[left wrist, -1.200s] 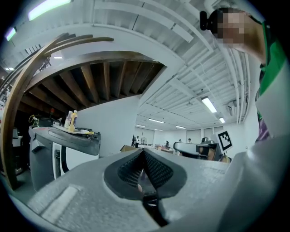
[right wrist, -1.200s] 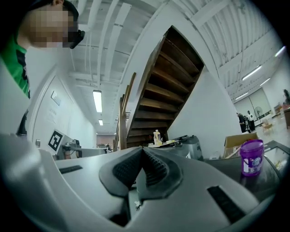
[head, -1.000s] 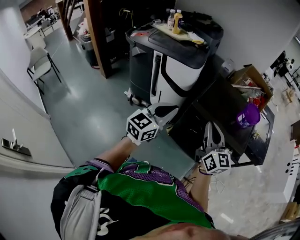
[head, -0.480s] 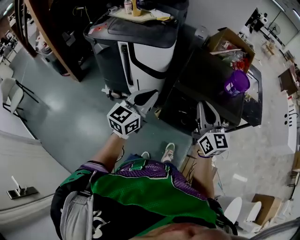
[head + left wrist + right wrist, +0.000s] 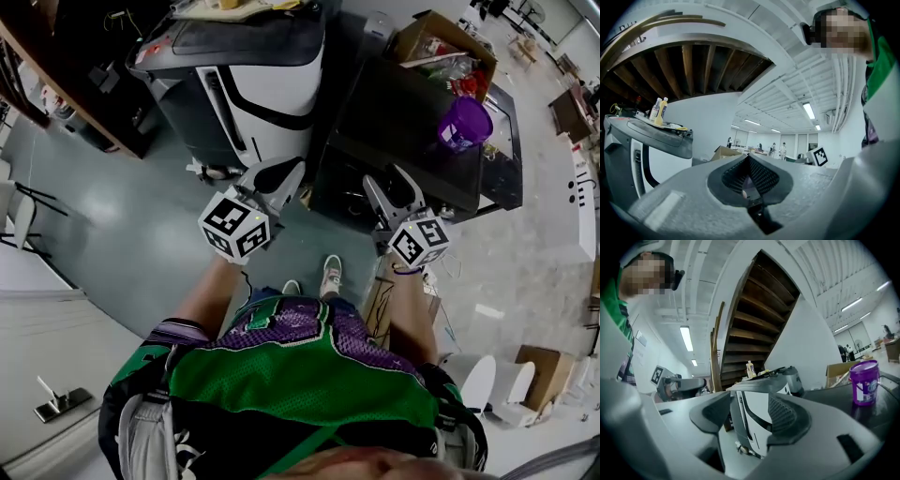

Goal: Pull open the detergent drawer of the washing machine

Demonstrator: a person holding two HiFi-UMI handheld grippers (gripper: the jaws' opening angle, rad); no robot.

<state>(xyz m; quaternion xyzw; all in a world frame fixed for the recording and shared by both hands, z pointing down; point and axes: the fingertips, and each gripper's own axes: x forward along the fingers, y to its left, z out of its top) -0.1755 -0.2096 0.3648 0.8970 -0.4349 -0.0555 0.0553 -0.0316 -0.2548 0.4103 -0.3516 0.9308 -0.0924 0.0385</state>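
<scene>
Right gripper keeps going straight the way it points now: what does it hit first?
Probably the white machine with the black curved stripe, framed between the right gripper's opening, empty jaws. Depth is unclear; the black table beside it could come first.

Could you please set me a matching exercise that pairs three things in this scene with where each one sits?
Things:
1. purple tub
2. yellow bottle
3. white shoe

Places:
a. on the grey floor
b. atop the black-and-white machine
c. atop the dark unit

Pairs: 1-c; 2-b; 3-a.
</scene>
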